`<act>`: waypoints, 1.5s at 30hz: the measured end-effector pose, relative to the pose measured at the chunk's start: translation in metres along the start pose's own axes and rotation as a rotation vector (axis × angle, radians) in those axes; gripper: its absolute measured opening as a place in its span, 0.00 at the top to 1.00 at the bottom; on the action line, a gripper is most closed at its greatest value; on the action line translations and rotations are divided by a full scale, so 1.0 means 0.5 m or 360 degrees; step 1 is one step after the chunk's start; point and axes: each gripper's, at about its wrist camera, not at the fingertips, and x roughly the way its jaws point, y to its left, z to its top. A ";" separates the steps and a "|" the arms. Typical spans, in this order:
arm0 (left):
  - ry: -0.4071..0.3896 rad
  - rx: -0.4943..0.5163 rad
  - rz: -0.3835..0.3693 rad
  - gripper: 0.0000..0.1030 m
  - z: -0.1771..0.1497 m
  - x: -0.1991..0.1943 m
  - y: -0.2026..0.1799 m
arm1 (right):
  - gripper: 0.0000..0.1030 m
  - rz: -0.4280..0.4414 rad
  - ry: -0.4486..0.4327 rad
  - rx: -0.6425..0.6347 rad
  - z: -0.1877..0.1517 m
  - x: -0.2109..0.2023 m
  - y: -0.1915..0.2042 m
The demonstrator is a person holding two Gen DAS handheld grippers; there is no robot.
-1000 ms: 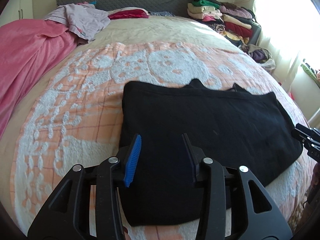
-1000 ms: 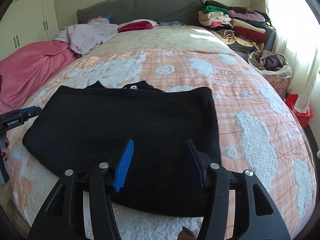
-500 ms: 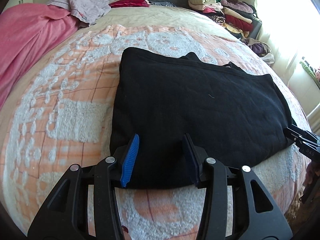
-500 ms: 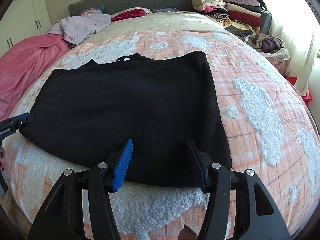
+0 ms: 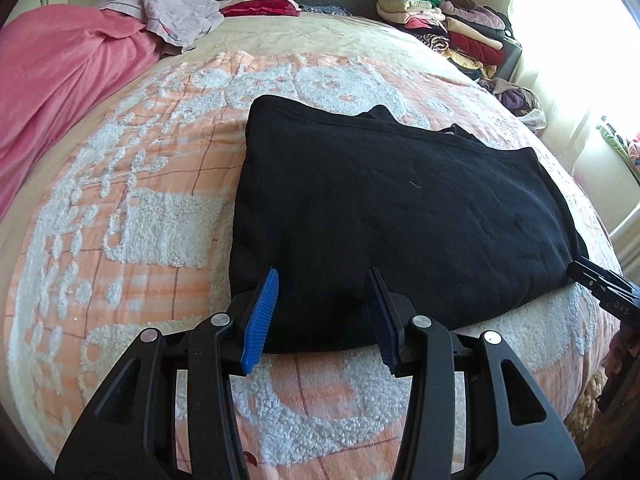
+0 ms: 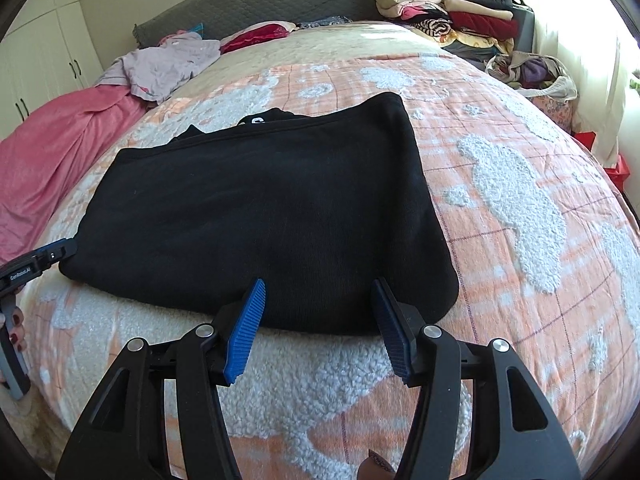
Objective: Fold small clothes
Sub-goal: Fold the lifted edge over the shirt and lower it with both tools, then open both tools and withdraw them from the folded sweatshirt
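A: How far along does the folding look?

B: Partway, I'd judge. The black garment (image 5: 392, 216) lies on the orange-and-white bedspread (image 5: 132, 216) as a broad flat rectangle, doubled over at least once: a second layer with a neckline peeks out along its far edge.

A: And the grippers?

B: Both spread wide, holding nothing. The left gripper (image 5: 322, 312) sits at the garment's near edge, its blue pads (image 5: 262, 316) straddling the hem close to the near left corner. The right gripper (image 6: 320, 320) does the same at the near right end, the cloth just ahead of and between its fingers.

A: So nothing is pinched?

B: No, the hem lies between the open jaws on each side, ungripped.

A: What's left?

B: Probably another fold or two to make it compact, then setting it aside. Beyond the grippers, a crumpled lilac garment (image 6: 168, 64) near the headboard looks unfolded, while the stacked clothes (image 6: 452, 12) far ahead to the right already seem folded
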 end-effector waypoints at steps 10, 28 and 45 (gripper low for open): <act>-0.0005 0.0000 -0.0004 0.64 -0.009 -0.015 -0.002 | 0.37 -0.0009 -0.0025 0.0009 -0.006 -0.021 0.004; -0.0022 -0.0011 -0.0010 0.52 -0.034 -0.059 0.012 | 0.25 -0.0020 -0.0053 -0.0011 -0.006 -0.047 0.034; -0.0099 -0.0127 0.0127 0.11 -0.021 -0.105 0.099 | 0.12 0.0099 -0.0083 -0.0309 0.037 -0.041 0.203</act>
